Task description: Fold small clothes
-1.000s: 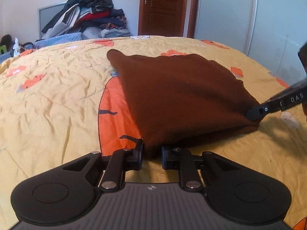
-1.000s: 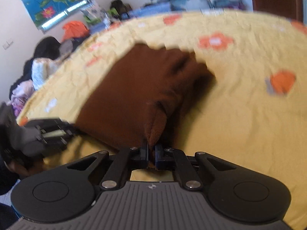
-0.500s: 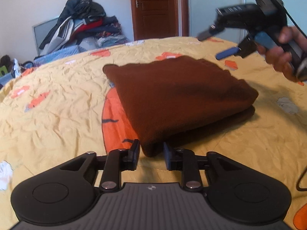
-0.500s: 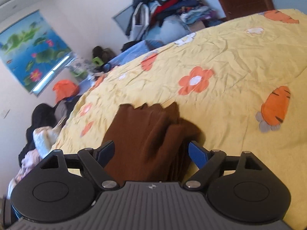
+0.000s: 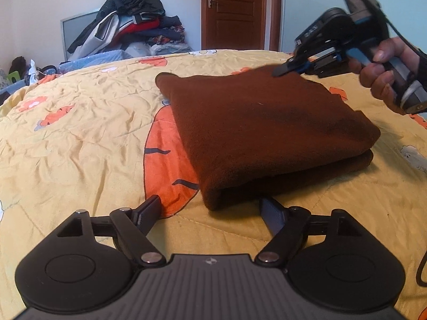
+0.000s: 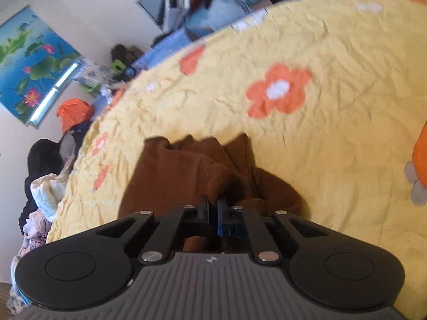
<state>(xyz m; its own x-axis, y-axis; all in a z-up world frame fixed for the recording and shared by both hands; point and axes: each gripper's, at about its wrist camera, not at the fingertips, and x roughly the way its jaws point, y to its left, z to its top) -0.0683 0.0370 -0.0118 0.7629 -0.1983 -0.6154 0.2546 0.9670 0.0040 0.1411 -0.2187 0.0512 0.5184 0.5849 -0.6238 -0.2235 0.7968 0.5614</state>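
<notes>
Item: folded dark-brown fleece garment [image 5: 261,133], lying on yellow carrot-print bedspread [image 5: 80,133]. Left gripper [image 5: 210,214]: fingers spread, empty, beside near fold. Right gripper [image 6: 212,208]: fingers closed, far edge; grip on cloth uncertain. Advice: smooth gently, avoid dragging layers.

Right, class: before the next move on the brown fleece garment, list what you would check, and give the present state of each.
1. Folded brown fleece garment lies flat on the yellow quilted bedspread, layers stacked: ok.
2. Left gripper is open, with its jaws either side of the garment's near corner and not gripping: ok.
3. Right gripper is shut at the garment's far edge: ok.
4. Right gripper actually pinches fabric: cannot tell.
5. Far edge is neat: not ok; the right wrist view shows it bunched and uneven.
</notes>
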